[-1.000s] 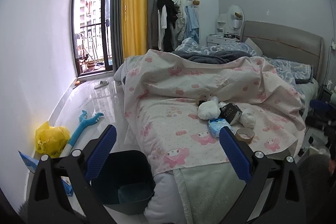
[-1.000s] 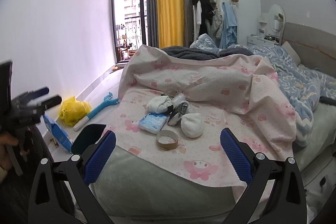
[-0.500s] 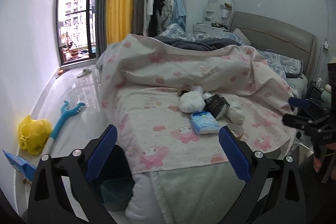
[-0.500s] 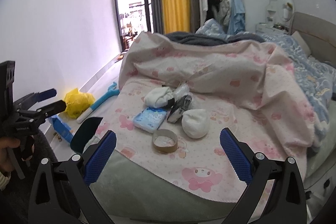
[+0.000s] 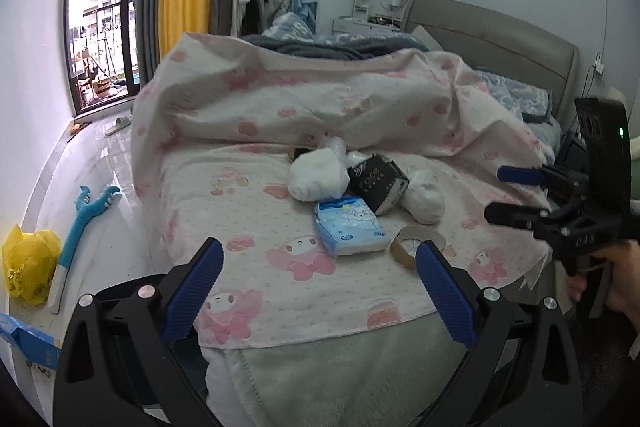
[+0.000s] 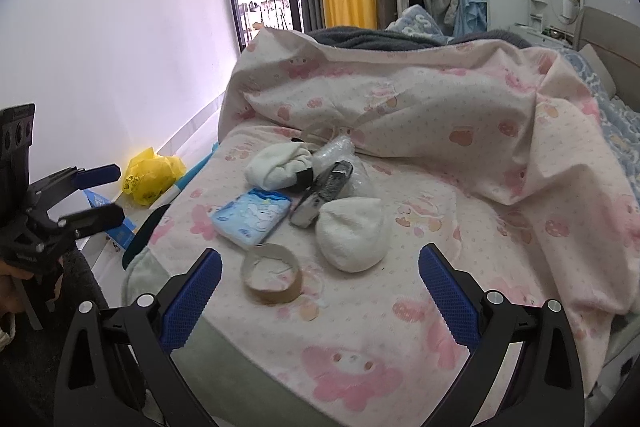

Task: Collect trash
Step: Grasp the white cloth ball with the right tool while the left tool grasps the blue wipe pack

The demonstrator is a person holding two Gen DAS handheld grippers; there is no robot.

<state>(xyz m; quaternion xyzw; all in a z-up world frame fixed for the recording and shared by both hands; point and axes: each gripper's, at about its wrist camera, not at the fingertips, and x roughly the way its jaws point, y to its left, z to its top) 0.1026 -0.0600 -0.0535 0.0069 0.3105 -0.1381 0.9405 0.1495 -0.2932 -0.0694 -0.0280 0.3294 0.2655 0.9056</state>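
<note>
A litter pile lies on the pink-patterned bedsheet [image 5: 280, 291]: a blue tissue pack [image 5: 352, 227] [image 6: 252, 217], an empty cardboard tape ring [image 5: 416, 245] [image 6: 272, 275], a black packet [image 5: 378, 185] [image 6: 324, 191], two white wads [image 5: 318, 177] [image 6: 352, 237] and clear plastic [image 6: 338, 151]. My left gripper [image 5: 318, 255] hovers open and empty over the bed's near edge, short of the tissue pack. My right gripper [image 6: 320, 259] is open and empty just before the tape ring and a white wad. Each gripper shows in the other's view [image 5: 500, 193] [image 6: 116, 193], both hand-held.
A dark bin [image 6: 144, 235] stands on the floor by the bed corner, mostly hidden. A yellow bag [image 5: 28, 259], a blue long-handled toy [image 5: 84, 215] and a blue carton [image 5: 24, 343] lie along the wall. A bunched duvet [image 6: 400, 95] rises behind the pile.
Both grippers have come closer to the pile on the bed. The left view has swung right, so the bin has slipped behind its fingers and the right gripper now shows.
</note>
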